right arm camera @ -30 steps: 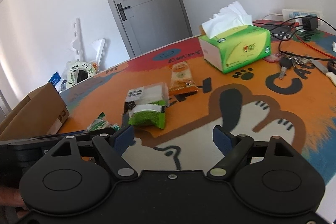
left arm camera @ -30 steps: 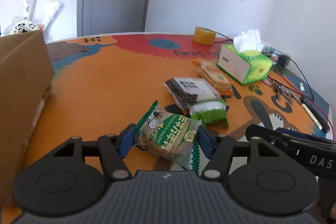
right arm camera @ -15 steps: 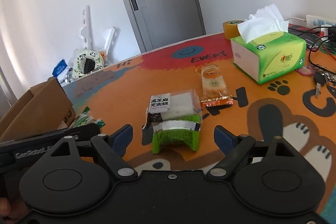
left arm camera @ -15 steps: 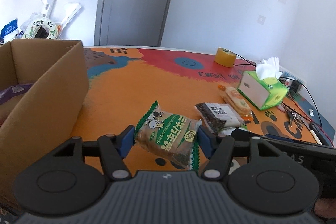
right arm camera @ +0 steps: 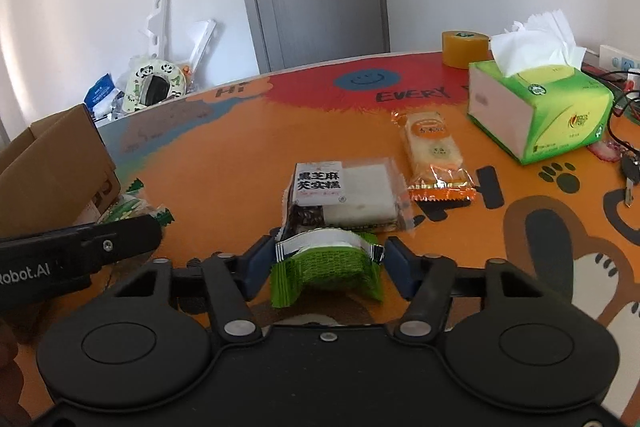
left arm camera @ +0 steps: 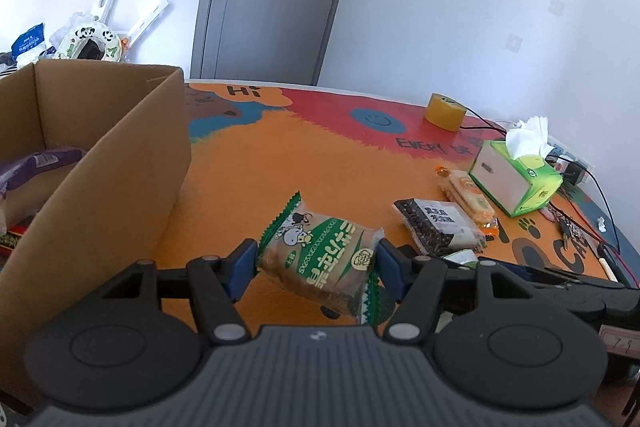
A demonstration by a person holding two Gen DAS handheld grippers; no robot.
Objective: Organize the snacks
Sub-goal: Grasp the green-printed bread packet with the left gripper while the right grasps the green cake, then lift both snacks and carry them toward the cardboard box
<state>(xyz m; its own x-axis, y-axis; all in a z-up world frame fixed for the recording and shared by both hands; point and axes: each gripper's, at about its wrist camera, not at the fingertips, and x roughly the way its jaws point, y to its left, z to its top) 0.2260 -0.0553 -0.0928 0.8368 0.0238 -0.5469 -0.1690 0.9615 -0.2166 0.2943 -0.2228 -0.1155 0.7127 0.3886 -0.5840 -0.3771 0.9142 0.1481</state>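
My left gripper [left arm camera: 316,263] is shut on a green-and-brown snack packet [left arm camera: 324,251] and holds it above the orange table, just right of an open cardboard box [left arm camera: 100,167]. A purple packet [left arm camera: 36,163] lies inside the box. My right gripper [right arm camera: 328,263] has a green snack pack [right arm camera: 326,269] between its closing jaws, and both pads touch the pack's crimped ends. Just beyond it lie a black-and-white cake pack [right arm camera: 344,195] and an orange-wrapped cake [right arm camera: 434,155].
A green tissue box [right arm camera: 540,111] and a yellow tape roll [right arm camera: 464,49] stand at the back right. Keys and cables [right arm camera: 628,171] lie at the far right edge. The cardboard box [right arm camera: 52,163] walls off the left side. A door stands behind the table.
The left gripper carried its packet toward the cardboard box, which now fills the left of its view. The right gripper moved up to the green pack and its jaws narrowed around it.
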